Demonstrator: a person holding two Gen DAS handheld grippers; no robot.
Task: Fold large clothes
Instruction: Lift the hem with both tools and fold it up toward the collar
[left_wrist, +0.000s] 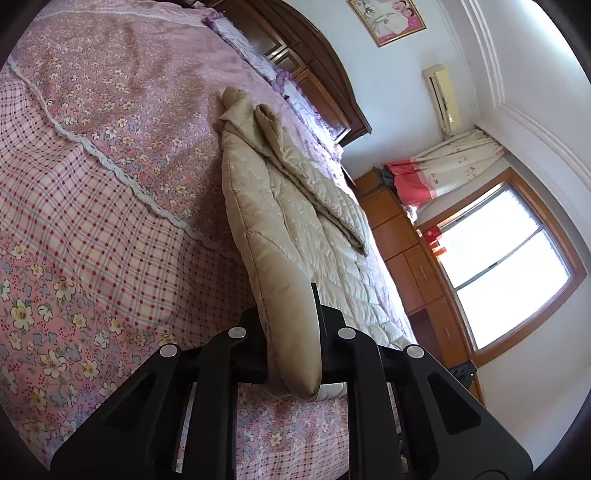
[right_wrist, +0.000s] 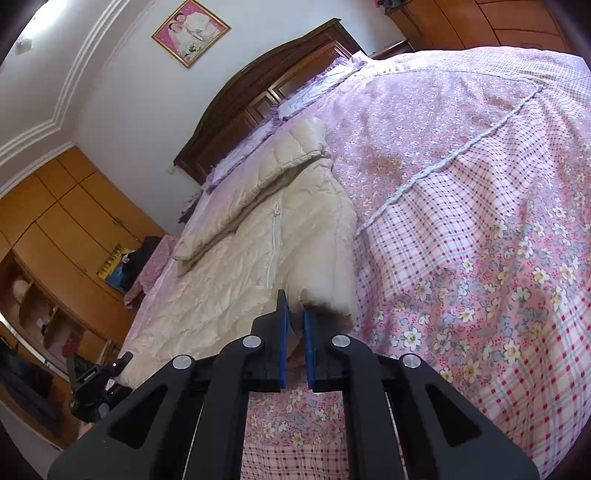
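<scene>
A large beige quilted coat (left_wrist: 295, 206) lies along the pink floral bed, folded lengthwise, with a sleeve laid over its body. My left gripper (left_wrist: 291, 332) is shut on the coat's near hem corner, and the thick fabric fills the gap between its fingers. In the right wrist view the coat (right_wrist: 258, 236) shows its white zipper and a folded sleeve. My right gripper (right_wrist: 295, 317) with blue pads is shut on the coat's other near hem corner, with a narrow gap between the pads. The other gripper (right_wrist: 99, 380) shows at the lower left by the coat's edge.
The pink floral and plaid bedspread (left_wrist: 92, 221) covers the bed. A dark wooden headboard (right_wrist: 266, 85) and purple pillows (left_wrist: 258, 62) are at the far end. Orange wooden cupboards (right_wrist: 55, 229) and a bright window (left_wrist: 506, 266) line the sides.
</scene>
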